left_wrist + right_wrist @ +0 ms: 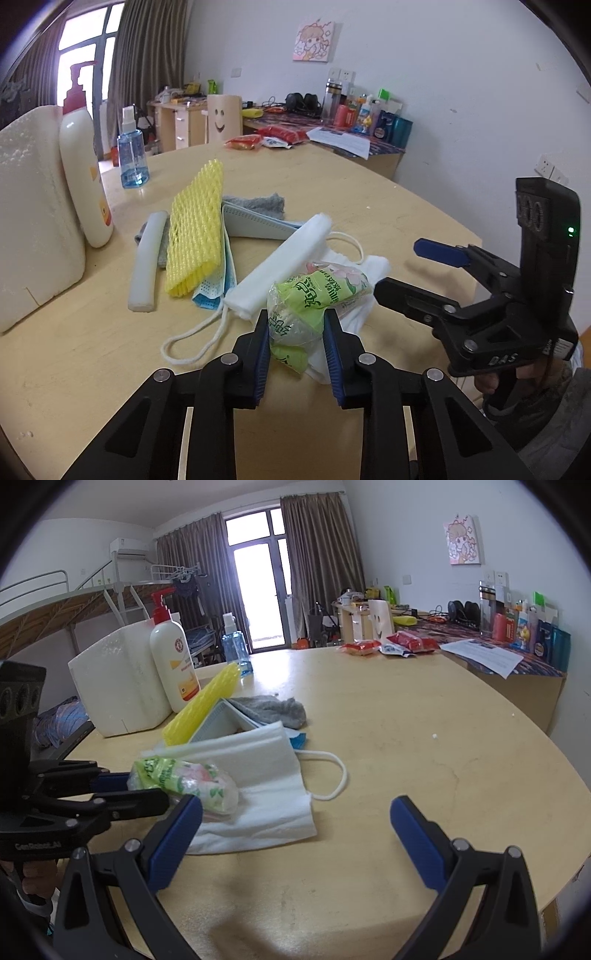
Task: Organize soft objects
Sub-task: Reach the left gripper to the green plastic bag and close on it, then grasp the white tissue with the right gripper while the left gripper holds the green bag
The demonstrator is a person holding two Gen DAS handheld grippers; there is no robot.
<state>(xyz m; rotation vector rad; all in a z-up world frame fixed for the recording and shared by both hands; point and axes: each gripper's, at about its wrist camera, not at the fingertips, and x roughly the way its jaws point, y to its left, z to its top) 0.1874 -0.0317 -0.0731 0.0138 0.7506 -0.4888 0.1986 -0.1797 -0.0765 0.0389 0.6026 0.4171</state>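
Note:
A green plastic packet [314,295] lies on a white cloth [369,291] in the pile of soft things. My left gripper [297,343] is shut on the packet's near end, with a blue pad pressing each side. Seen in the right wrist view, that same left gripper [136,788] holds the packet [184,779] from the left. My right gripper [295,808] stands wide open over bare table [406,738], just right of the cloth [266,805]. Behind lie a folded white foam sheet [284,266], a yellow foam net [195,229], blue face masks [210,295], a grey rag [258,203] and a white foam tube [146,262].
A white styrofoam box [33,229], a lotion pump bottle [83,173] and a blue spray bottle [131,158] stand at the table's left. Red snack packets [243,142] lie at the far edge. A cluttered desk [517,653] sits beyond.

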